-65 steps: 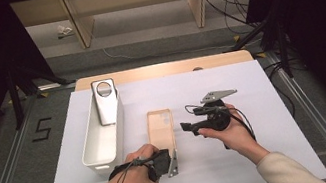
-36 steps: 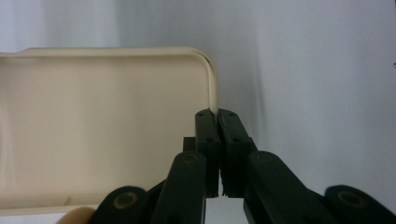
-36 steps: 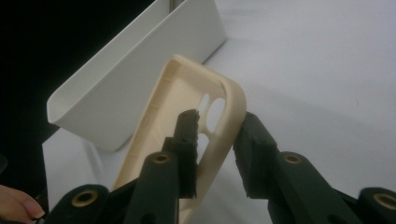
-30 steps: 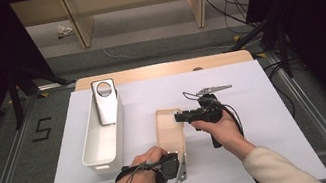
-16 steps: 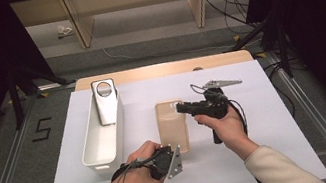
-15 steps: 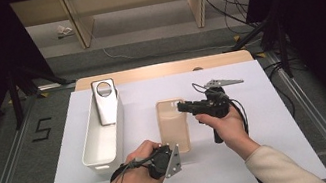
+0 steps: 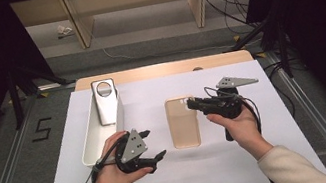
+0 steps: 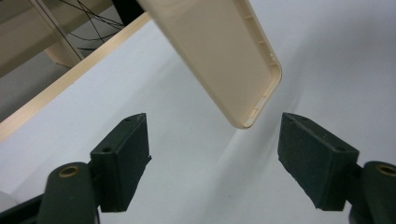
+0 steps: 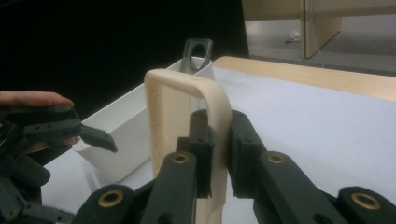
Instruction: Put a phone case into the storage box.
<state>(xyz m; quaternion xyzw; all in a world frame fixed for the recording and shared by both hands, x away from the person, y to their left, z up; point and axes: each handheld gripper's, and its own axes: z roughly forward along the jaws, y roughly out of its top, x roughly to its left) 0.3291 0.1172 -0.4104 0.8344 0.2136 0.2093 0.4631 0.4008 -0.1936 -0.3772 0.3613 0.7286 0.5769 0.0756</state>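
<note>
While the left gripper (image 7: 152,145) sits nearest the table's front edge, its jaws have just been opening and stand wide apart with nothing pressed between them (the case's near end hangs just beyond them in the left gripper view). Past it, the right gripper (image 7: 192,103) is clamped on the far end wall of the beige plastic phone case (image 7: 182,122), lifted above the white table cover (image 7: 151,93). Farther left stands the long white plastic bin (image 7: 91,144), a grey metal piece with a round hole (image 7: 105,101) leaning in its far end.

From the phone case (image 7: 182,122), I see the tray (image 7: 90,146) to its left with a phone (image 7: 105,101) inside, my left gripper (image 7: 152,145) near-left, my right gripper (image 7: 192,103) at its far-right corner.
</note>
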